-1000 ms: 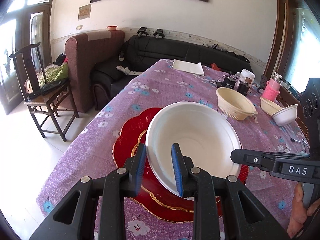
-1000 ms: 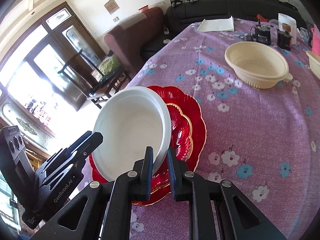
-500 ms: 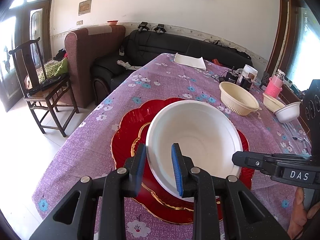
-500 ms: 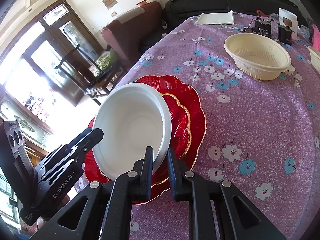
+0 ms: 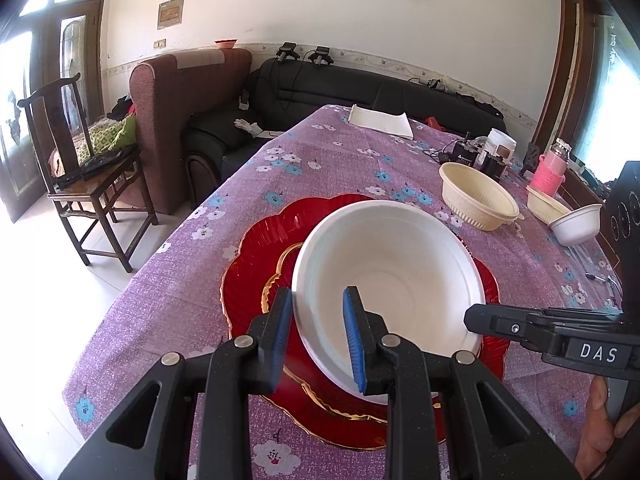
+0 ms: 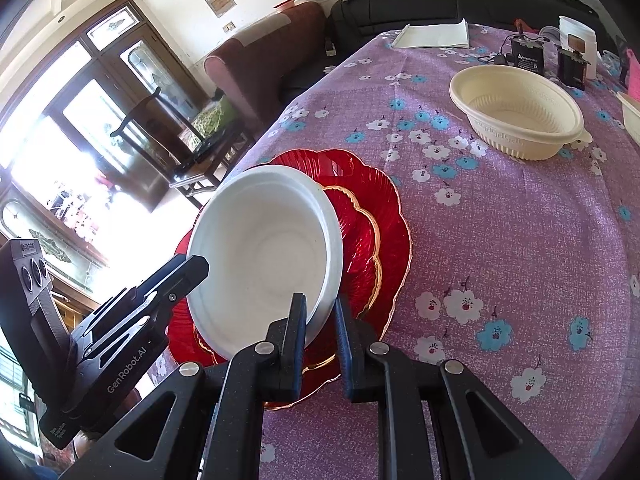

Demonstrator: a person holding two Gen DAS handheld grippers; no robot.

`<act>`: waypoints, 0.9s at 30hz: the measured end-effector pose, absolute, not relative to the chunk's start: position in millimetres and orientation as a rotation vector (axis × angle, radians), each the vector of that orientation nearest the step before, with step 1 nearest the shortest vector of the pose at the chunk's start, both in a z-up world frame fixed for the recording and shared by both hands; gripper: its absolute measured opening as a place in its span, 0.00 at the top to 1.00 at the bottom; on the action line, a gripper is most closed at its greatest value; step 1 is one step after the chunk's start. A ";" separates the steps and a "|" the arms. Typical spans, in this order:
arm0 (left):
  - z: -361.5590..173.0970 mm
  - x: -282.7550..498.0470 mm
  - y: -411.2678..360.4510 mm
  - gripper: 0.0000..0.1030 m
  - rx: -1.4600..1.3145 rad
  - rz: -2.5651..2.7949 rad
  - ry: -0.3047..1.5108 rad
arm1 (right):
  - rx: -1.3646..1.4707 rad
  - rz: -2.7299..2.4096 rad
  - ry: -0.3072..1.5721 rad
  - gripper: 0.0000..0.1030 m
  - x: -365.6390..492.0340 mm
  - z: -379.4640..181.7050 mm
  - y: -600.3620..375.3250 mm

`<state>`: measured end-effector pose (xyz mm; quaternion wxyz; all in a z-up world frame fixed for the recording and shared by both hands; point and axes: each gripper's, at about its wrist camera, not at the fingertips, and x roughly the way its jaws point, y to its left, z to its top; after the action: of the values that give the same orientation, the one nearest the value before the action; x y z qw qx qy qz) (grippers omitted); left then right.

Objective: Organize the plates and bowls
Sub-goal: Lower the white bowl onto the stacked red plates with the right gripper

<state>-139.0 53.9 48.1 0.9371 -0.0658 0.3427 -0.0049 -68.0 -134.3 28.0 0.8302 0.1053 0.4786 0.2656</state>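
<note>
In the centre of both wrist views, a white bowl [image 5: 390,280] sits tilted above two stacked red plates [image 5: 256,252] with gold scalloped edges, on a table covered by a purple cloth [image 5: 332,160] printed with white and blue flowers. The left gripper [image 5: 316,336] rises from the bottom of its frame, its blue-padded jaws narrowed on the bowl's near rim, one pad outside the wall and one inside. The right gripper [image 6: 320,338] does the same in its own view, jaws narrow and clamped on the bowl's lower right rim. Each gripper also shows in the other's picture: the right one enters at the lower right of the left view, gripping the bowl's edge, and the left one reaches in from the lower left of the right view. In the upper right of both frames stands a cream ribbed bowl [image 6: 516,120]. Further right in the left view are another cream container and a small white bowl [image 5: 576,224].
</note>
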 end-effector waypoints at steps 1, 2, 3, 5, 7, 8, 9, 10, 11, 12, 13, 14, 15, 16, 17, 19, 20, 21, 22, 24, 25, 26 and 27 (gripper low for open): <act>48.4 -139.1 54.0 0.76 -0.137 -0.009 0.699 | 0.222 0.566 1.015 0.83 -68.8 28.4 -133.9; 48.7 -138.9 54.5 0.76 -0.138 -0.008 0.698 | 0.222 0.567 1.014 0.83 -69.2 28.6 -133.6; 48.8 -139.2 54.6 0.76 -0.138 -0.007 0.696 | 0.220 0.569 1.013 0.83 -69.7 29.2 -133.2; 48.6 -139.3 53.8 0.76 -0.138 -0.007 0.696 | 0.216 0.571 1.011 0.83 -71.3 29.9 -132.7; 48.5 -139.6 54.5 0.76 -0.138 -0.007 0.696 | 0.215 0.570 1.009 0.83 -72.3 30.6 -132.7; 48.8 -139.7 54.3 0.76 -0.139 -0.007 0.696 | 0.216 0.570 1.008 0.83 -72.8 30.9 -133.0; 49.0 -139.9 54.7 0.76 -0.140 -0.007 0.695 | 0.215 0.571 1.007 0.83 -73.3 31.5 -133.3; 49.5 -140.0 55.0 0.74 -0.142 -0.007 0.694 | 0.215 0.571 1.007 0.83 -73.6 31.9 -133.4; 49.5 -140.6 55.1 0.74 -0.142 -0.007 0.694 | 0.216 0.572 1.005 0.83 -73.9 32.1 -133.3; 49.6 -140.7 55.1 0.72 -0.142 -0.006 0.694 | 0.214 0.572 1.003 0.83 -74.2 32.4 -133.3; 50.2 -141.1 55.2 0.68 -0.144 -0.005 0.690 | 0.212 0.573 1.001 0.83 -74.8 33.1 -133.2; 51.2 -142.1 55.7 0.66 -0.146 -0.005 0.687 | 0.211 0.575 0.998 0.82 -75.5 33.8 -133.4; 52.3 -142.9 55.6 0.62 -0.147 -0.005 0.684 | 0.210 0.576 0.994 0.82 -76.2 34.8 -133.7; 53.3 -143.5 55.4 0.61 -0.146 -0.003 0.680 | 0.209 0.576 0.991 0.83 -76.8 35.8 -133.8; 54.2 -144.0 54.8 0.61 -0.145 -0.002 0.677 | 0.208 0.577 0.988 0.82 -77.6 36.9 -134.3; 55.6 -144.5 55.6 0.61 -0.147 -0.003 0.674 | 0.208 0.578 0.980 0.83 -79.8 38.9 -135.4; 56.1 -144.9 55.3 0.61 -0.147 -0.003 0.673 | 0.210 0.577 0.977 0.83 -80.8 39.7 -136.2; 56.6 -145.4 55.3 0.61 -0.147 -0.002 0.671 | 0.211 0.576 0.973 0.83 -81.6 41.1 -137.1; 57.2 -145.8 55.4 0.60 -0.147 -0.001 0.669 | 0.211 0.575 0.970 0.83 -82.1 41.8 -137.8; 58.3 -146.5 55.8 0.60 -0.148 0.001 0.664 | 0.216 0.574 0.965 0.83 -84.0 44.1 -140.1; 59.2 -146.8 55.6 0.59 -0.148 0.003 0.662 | 0.218 0.573 0.961 0.83 -84.6 44.9 -141.5; 59.7 -147.5 56.0 0.59 -0.148 0.003 0.660 | 0.219 0.573 0.959 0.82 -85.3 45.6 -142.8; 60.7 -148.4 55.7 0.58 -0.148 0.004 0.658 | 0.221 0.571 0.956 0.82 -86.0 46.4 -144.2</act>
<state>-148.4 55.7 60.7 0.9437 -0.0724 0.3227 0.0017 -86.0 -144.2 46.4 0.8432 0.1047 0.4527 0.2705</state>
